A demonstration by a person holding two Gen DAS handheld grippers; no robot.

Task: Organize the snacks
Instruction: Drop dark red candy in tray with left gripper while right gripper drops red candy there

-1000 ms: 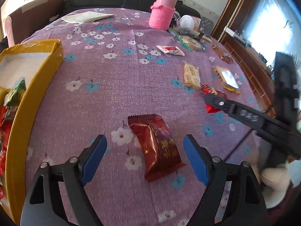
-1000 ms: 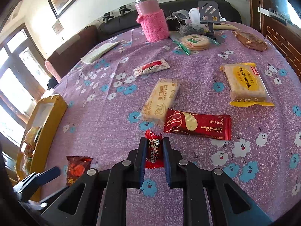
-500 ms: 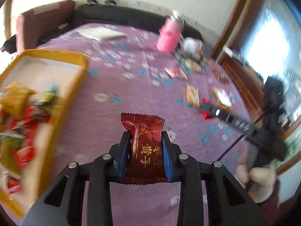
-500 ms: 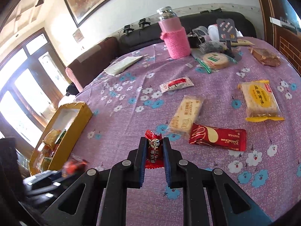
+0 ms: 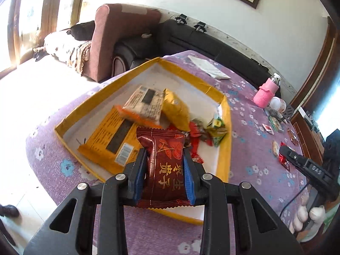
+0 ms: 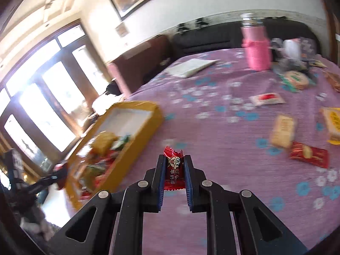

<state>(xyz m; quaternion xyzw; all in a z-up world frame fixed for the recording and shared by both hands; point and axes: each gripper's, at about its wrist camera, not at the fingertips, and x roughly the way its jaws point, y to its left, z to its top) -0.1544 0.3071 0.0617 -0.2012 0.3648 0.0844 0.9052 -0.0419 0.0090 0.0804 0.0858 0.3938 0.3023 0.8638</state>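
My left gripper (image 5: 164, 165) is shut on a dark red snack packet (image 5: 164, 170) and holds it in the air over the near part of a yellow-rimmed box (image 5: 225, 140). Several snack packets lie in that box, among them a large orange one (image 5: 108, 140) and a yellow one (image 5: 176, 110). In the right wrist view my right gripper (image 6: 174, 170) is shut on a small red candy (image 6: 173, 170) above the purple flowered tablecloth (image 6: 212, 144), to the right of the yellow box (image 6: 138, 144). The right gripper (image 5: 308, 167) also shows at the right edge of the left wrist view.
Loose snacks lie on the cloth at the right: a red packet (image 6: 309, 155), a pale biscuit pack (image 6: 283, 131), a small white-red packet (image 6: 267, 98). A pink bottle (image 6: 256, 46) and a paper (image 6: 191, 67) stand further back. Sofas (image 5: 127, 36) lie beyond the table edge.
The left gripper closed on the dark red packet, lifted it off the cloth and carried it left over the yellow box. The right gripper rose and swung left with its candy.
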